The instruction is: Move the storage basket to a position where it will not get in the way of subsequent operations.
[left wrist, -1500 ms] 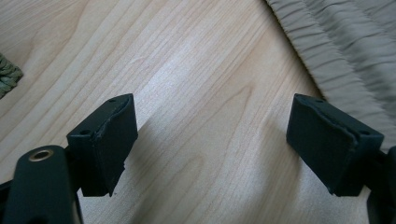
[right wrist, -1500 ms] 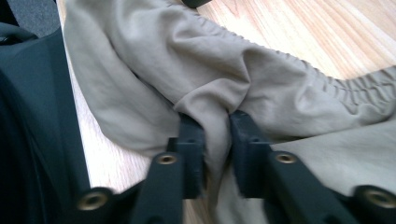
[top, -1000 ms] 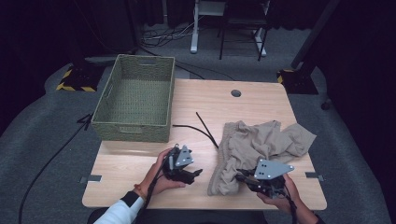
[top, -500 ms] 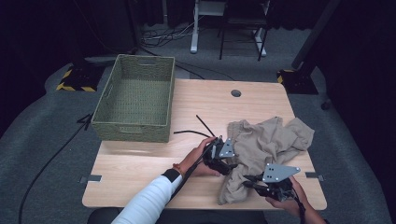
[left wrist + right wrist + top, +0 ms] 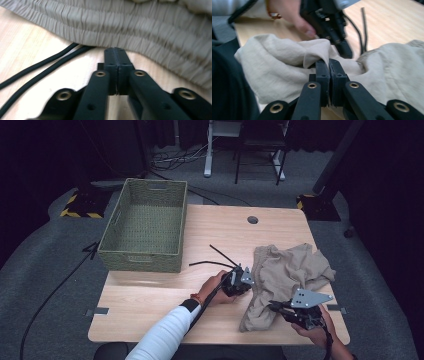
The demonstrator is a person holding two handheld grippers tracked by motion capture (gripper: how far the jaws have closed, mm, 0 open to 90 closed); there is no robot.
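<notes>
A crumpled beige garment [image 5: 290,270] with a gathered elastic band [image 5: 150,30] lies on the right of the wooden table [image 5: 150,305]. My left gripper [image 5: 251,280] sits at the garment's left edge. Its jaws have just been closing and now meet, tips [image 5: 115,51] touching the band's hem; I see no cloth between the pads. My right gripper [image 5: 273,306] is at the garment's front corner. Its jaws have also just been closing, and it [image 5: 329,62] is shut on a raised fold of the cloth [image 5: 279,67]. The left gripper [image 5: 345,53] shows beyond that fold.
A woven green basket [image 5: 140,256] stands on the table's far left. Black cords [image 5: 215,257] lie on the wood between basket and garment and run under the band [image 5: 45,67]. A round hole [image 5: 252,219] sits near the far edge.
My left hand has swung right from the table's front middle to the garment's left edge, and its jaws went from open to shut. The right gripper shifted slightly, bunching the front corner.
</notes>
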